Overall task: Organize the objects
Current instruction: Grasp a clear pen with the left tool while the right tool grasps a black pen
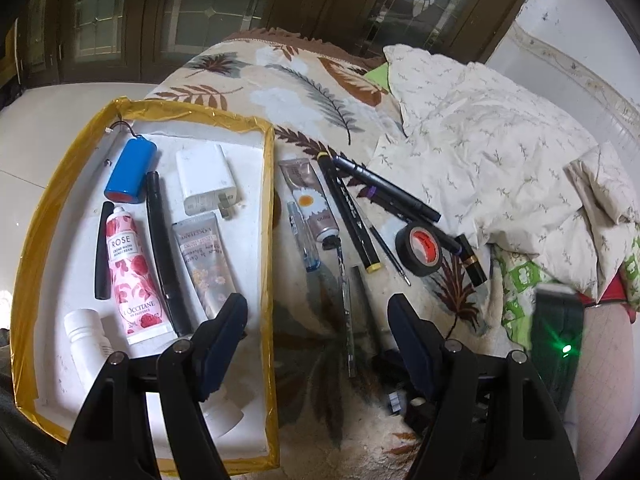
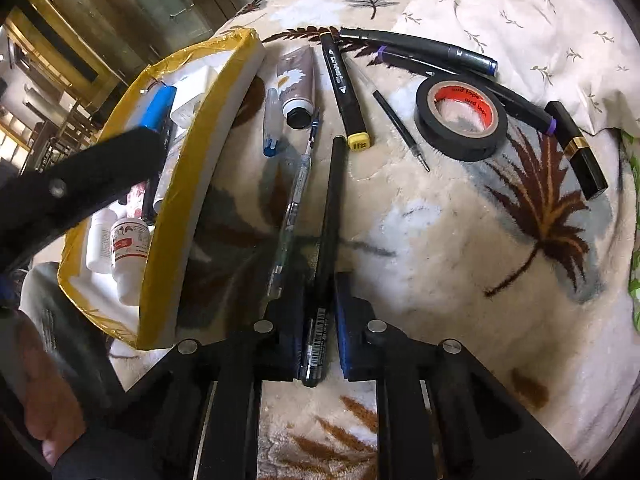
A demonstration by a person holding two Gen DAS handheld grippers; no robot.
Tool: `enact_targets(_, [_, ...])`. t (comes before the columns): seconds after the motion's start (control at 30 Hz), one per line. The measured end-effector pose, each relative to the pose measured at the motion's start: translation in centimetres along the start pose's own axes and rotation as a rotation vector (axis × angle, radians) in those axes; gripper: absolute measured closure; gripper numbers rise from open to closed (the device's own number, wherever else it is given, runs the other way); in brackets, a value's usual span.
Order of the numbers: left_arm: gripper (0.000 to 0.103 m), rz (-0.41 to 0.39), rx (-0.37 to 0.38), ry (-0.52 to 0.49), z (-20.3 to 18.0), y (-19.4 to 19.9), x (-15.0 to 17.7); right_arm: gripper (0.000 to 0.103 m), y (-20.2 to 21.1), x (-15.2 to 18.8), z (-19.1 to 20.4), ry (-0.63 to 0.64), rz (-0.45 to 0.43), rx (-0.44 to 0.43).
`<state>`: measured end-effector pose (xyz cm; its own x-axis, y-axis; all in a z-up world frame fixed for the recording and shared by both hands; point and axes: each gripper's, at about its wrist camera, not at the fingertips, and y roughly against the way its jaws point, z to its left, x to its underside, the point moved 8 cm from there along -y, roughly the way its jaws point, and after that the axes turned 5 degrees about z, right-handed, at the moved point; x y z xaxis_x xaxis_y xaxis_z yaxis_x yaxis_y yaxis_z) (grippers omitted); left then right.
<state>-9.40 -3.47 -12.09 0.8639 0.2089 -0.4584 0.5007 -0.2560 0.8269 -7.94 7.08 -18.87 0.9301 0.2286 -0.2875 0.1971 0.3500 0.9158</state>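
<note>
While your right gripper [image 2: 320,312] clamps a black pen [image 2: 326,248] with a barcode sticker over the blanket [image 2: 440,240], your left gripper [image 1: 316,320] gapes empty beside the yellow-taped tray [image 1: 270,240]; farther in lies the "ROSE" L'Occitane tube [image 1: 134,276].

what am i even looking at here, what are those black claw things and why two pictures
The black claws are two hand-held grippers, each with a wide-angle camera looking along its fingers, so each picture is one gripper's view. The left gripper is open and empty, hovering by the yellow-edged tray that holds hand cream tubes, a blue battery pack and a charger. The right gripper has its fingers around a black pen, which seems to be still on the blanket. A tape roll and markers lie loose there.
</note>
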Motion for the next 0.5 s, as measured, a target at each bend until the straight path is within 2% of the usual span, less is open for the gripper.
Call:
enact_targets(0.07, [0.037,0.022,-0.006,-0.028,-0.9,-0.1,0.3,0.094,0.8,0.2,-1.1,0.0,-0.007,0.064])
enact_targets(0.13, [0.038,0.065,-0.012,-0.077,-2.6,-0.5,0.8,0.094,1.5,0.6,-2.6,-0.023,-0.007,0.084])
enact_targets(0.2, [0.039,0.1,-0.063,-0.145,-4.1,-1.2,1.1,0.094,1.6,0.9,-4.5,-0.055,0.002,0.098])
enact_targets(0.23, [0.041,0.137,-0.086,-0.171,-4.7,-2.1,1.2,0.094,1.7,1.1,-5.0,-0.066,0.001,0.076])
enact_targets(0.27, [0.05,0.173,-0.089,-0.177,-5.1,-2.9,1.3,0.093,1.9,1.3,-5.4,-0.084,0.0,0.047])
enact_targets(0.37, [0.063,0.296,-0.127,-0.174,-5.0,-6.2,1.4,0.093,1.9,1.3,-5.7,-0.115,-0.002,-0.009])
enact_targets(0.43, [0.064,0.337,-0.144,-0.158,-4.5,-7.9,1.4,0.093,2.2,1.5,-5.9,-0.143,-0.006,-0.04])
enact_targets(0.5, [0.075,0.365,-0.172,-0.136,-3.7,-9.3,1.7,0.093,2.3,1.6,-6.1,-0.151,-0.01,-0.054])
